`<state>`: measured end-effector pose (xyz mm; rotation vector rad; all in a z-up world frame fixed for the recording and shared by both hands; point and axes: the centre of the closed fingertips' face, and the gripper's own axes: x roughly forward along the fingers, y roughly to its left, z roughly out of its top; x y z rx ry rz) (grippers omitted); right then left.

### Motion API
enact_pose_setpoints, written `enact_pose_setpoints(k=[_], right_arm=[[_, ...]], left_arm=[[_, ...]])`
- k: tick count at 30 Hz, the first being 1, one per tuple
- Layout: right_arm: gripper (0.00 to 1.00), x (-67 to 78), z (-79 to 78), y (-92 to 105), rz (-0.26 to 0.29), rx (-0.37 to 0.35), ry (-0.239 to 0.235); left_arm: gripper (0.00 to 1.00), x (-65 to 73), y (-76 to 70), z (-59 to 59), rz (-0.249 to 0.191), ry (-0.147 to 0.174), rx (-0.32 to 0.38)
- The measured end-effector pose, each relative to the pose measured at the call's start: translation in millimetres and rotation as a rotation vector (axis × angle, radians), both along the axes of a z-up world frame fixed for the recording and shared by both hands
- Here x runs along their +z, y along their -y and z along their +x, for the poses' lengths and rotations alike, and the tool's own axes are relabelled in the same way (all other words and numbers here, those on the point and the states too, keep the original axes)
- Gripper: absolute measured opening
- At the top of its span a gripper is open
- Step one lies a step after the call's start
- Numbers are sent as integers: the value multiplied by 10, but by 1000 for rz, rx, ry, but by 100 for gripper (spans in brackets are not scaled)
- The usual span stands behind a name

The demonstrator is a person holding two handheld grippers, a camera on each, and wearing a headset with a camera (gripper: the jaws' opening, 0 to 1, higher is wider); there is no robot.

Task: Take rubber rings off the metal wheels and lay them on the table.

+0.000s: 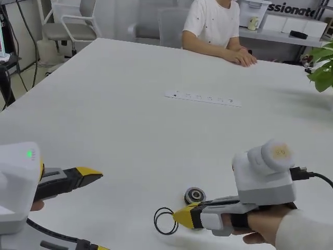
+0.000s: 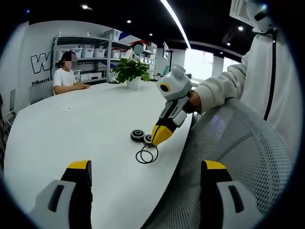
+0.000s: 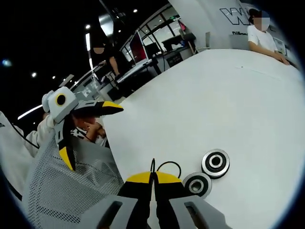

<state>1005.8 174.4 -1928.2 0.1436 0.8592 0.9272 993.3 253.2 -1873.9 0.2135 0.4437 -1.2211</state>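
The right gripper (image 1: pixel 178 217) has its jaws closed and seems to pinch the edge of the thin black rubber rings (image 1: pixel 164 222). They lie on the white table (image 1: pixel 156 104), near 2 round metal wheels (image 3: pixel 215 163). The left gripper (image 2: pixel 146 168) is wide open and empty. For a good laying, open the jaws slowly and lift straight up, so nothing drags.

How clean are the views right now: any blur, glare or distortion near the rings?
Head view: sharp, evenly lit, rubber rings crisp by the right claw. Left gripper view: fisheye curves the table, ceiling lights glare. Right gripper view: wheels sharp, background dim.
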Motion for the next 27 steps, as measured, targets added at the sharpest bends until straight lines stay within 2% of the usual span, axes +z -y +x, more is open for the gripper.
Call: enact_pose_setpoints(k=[3, 11, 15, 18, 27], right_arm=[[0, -97, -20, 13, -36, 11, -1], [0, -161, -21, 30, -57, 20, 4], [0, -167, -16, 36, -66, 23, 14], [4, -163, -1, 48, -74, 22, 24], [8, -80, 83, 101, -74, -1, 61]], left_arm=[[93, -3, 0, -2, 0, -3, 0], [93, -3, -3, -1, -8, -12, 5], [92, 3, 2, -1, -15, -14, 5], [92, 4, 3, -5, -17, -17, 4], [92, 2, 1, -8, -10, -14, 1]])
